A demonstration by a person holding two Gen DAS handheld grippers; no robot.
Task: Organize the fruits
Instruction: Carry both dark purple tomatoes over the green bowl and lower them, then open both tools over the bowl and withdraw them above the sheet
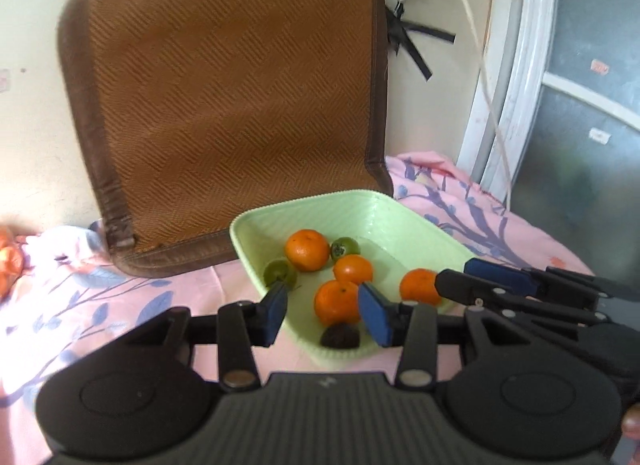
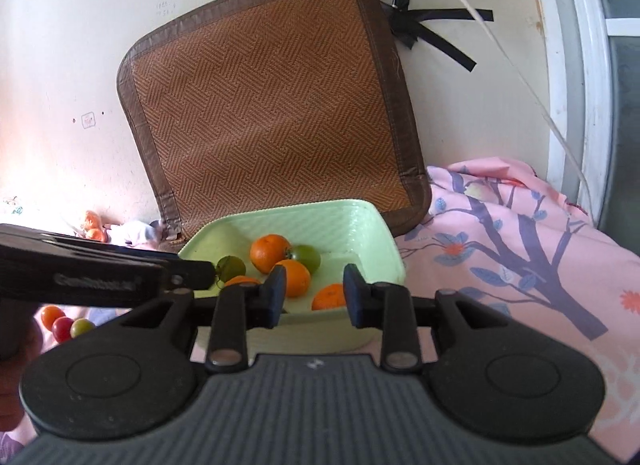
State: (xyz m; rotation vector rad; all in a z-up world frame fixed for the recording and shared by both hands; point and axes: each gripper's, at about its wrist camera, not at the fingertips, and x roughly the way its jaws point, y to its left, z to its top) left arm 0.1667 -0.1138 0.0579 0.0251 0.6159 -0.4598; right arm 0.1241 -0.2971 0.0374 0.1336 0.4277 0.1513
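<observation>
Four oranges [image 1: 307,249] lie in the green tray [image 1: 400,217] at frame centre, gathered there as sorted; left gripper [image 1: 323,313] and right gripper [image 2: 314,292] hover over its near rim, both parted, empty; three small fruits [image 2: 66,325] wait at lower left.

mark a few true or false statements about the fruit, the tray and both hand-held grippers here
1. The green tray holds oranges. True.
2. The tray is empty. False: it holds oranges, green fruits and a dark fruit.
3. The left hand-held gripper is clamped on an orange. False: its jaws are open and empty.
4. The right hand-held gripper is open. True.
5. A woven brown mat leans against the wall. True.
</observation>
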